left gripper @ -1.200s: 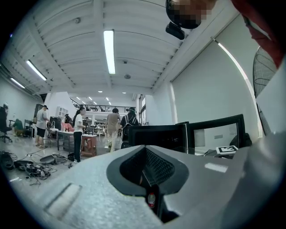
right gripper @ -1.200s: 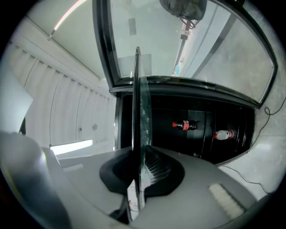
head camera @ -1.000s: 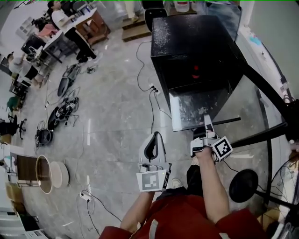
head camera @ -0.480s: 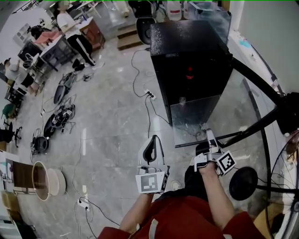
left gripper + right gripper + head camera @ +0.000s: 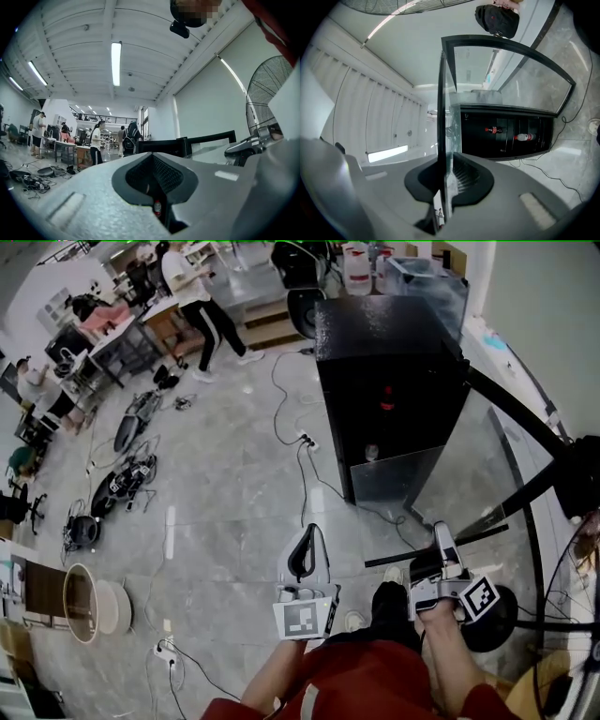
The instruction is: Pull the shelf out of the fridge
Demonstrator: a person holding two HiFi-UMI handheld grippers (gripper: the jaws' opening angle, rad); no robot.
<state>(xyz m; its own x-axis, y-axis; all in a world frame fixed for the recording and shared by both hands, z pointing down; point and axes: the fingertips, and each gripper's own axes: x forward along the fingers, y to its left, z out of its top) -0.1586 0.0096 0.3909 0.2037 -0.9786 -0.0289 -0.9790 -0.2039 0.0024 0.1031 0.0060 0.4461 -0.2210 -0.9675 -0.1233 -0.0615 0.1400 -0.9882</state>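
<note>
Shelf (image 5: pixel 394 479) tight between right gripper (image 5: pixel 441 534) jaws; left gripper (image 5: pixel 306 542) jaws together; fridge (image 5: pixel 384 362) ahead, cables (image 5: pixel 302 452) on floor (image 5: pixel 216 484) beneath.

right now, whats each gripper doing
left gripper: closed, holding nothing
right gripper: closed on the edge of the glass shelf
</note>
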